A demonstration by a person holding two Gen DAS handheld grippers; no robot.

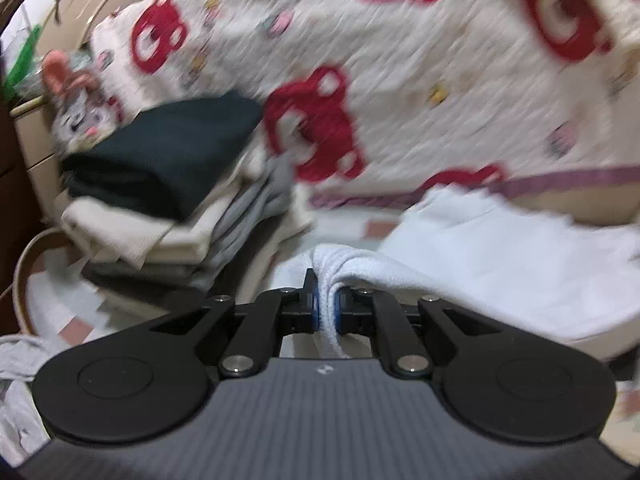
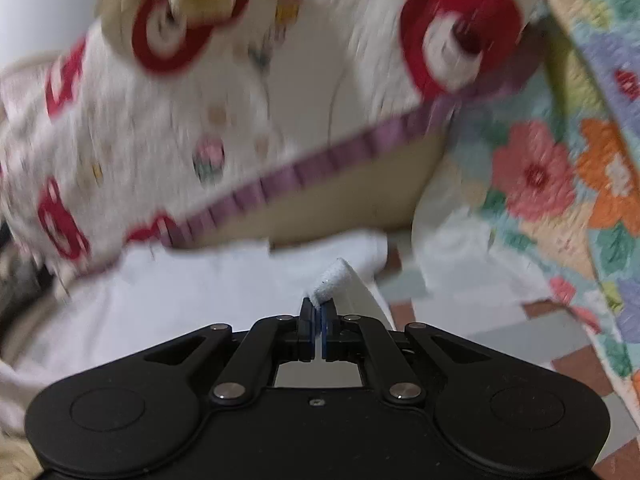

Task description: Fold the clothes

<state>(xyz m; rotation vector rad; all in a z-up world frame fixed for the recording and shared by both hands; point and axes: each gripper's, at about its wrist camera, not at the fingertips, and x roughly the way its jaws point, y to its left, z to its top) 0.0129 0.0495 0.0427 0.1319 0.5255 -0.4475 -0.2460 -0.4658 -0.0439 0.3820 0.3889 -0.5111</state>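
A white towel-like cloth (image 1: 500, 264) is lifted off the floor between the two grippers. In the left wrist view my left gripper (image 1: 327, 304) is shut on a bunched fold of that white cloth, which spreads away to the right. In the right wrist view my right gripper (image 2: 319, 312) is shut on a corner of the same white cloth (image 2: 192, 312); a small tip of the hem sticks up past the blue pads (image 2: 328, 322). The rest of the cloth hangs left and below.
A stack of folded clothes (image 1: 168, 184), black on top, sits at the left. Behind hangs a cream quilt with red car shapes (image 1: 400, 80). A floral quilt (image 2: 560, 184) drapes at the right. Tiled floor (image 2: 540, 344) shows below. A grey garment (image 1: 16, 380) lies at lower left.
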